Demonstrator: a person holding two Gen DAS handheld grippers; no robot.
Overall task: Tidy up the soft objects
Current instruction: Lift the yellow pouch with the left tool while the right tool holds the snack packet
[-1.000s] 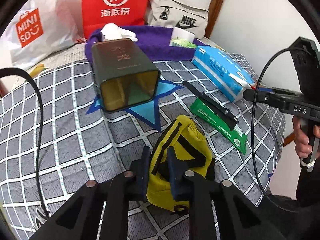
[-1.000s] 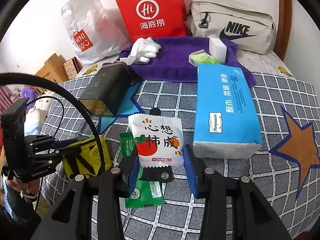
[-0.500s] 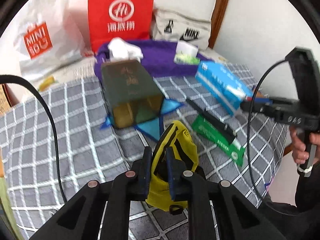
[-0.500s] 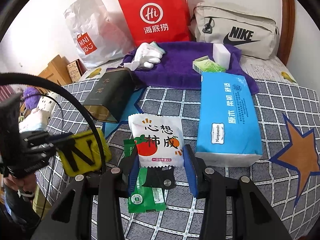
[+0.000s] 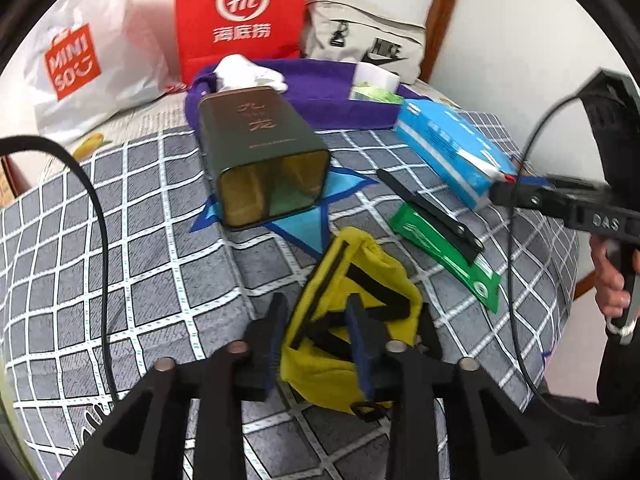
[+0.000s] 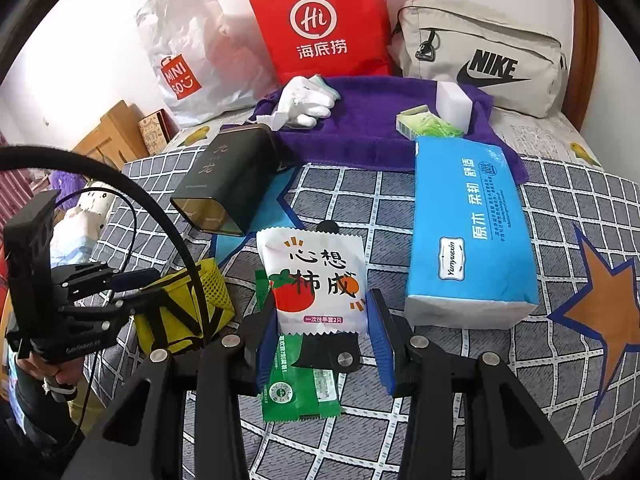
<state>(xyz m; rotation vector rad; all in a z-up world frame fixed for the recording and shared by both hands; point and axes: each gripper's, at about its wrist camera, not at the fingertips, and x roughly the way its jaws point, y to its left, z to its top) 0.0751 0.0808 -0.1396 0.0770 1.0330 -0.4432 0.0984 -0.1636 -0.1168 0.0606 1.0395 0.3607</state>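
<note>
Since the earlier frame, our left gripper is opening, releasing the yellow pouch onto the checked bedspread, while our right gripper pinches the white snack packet; next, we withdraw left.

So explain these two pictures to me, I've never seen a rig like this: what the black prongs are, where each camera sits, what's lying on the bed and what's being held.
No robot here: a person holds a hand-held gripper in each hand, with a fisheye camera looking along its two fingers. In the left view, the left gripper straddles a yellow pouch; its jaws are opening, letting it go. In the right view, the right gripper holds a white snack packet above a green packet. On the checked bedspread also lie a dark tin on its side, a blue tissue pack and a purple towel bearing a white glove.
</note>
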